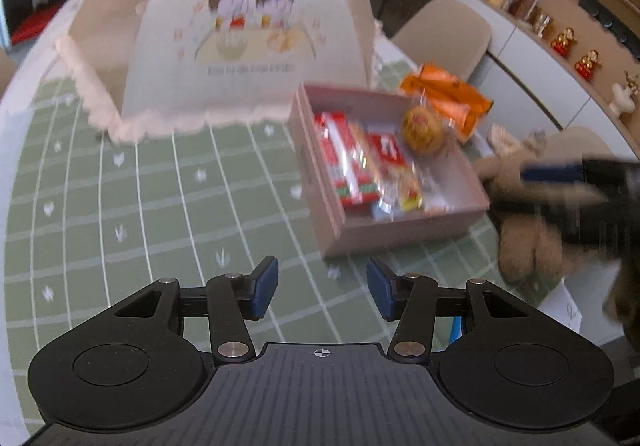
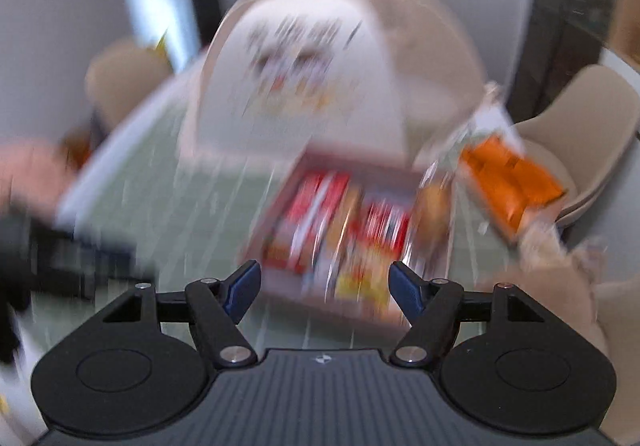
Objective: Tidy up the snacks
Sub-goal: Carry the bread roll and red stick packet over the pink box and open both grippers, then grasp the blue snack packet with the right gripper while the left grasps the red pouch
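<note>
Left wrist view: left tool [image 1: 322, 288] spread, empty, over green checked desk [image 1: 160, 186]. Pink box [image 1: 384, 230] ahead and right, long axis running away; two red bars [image 1: 344, 162], one round yellow snack [image 1: 423, 129] inside; one orange packet [image 1: 452, 96] beyond.

Right wrist view, blurred: right tool [image 2: 325, 288] spread, empty, box directly ahead, nearer this hand; counts unreadable here.

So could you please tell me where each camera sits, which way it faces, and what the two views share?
Left wrist: sits on the left claw, angled down at the green checked table left of the pink snack box; the right claw blurs in at right.
Right wrist: sits on the right claw, angled down straight at the box, heavily blurred; the left claw and a hand show at left.
Shared: the box, the dome food cover, the orange packet.
</note>
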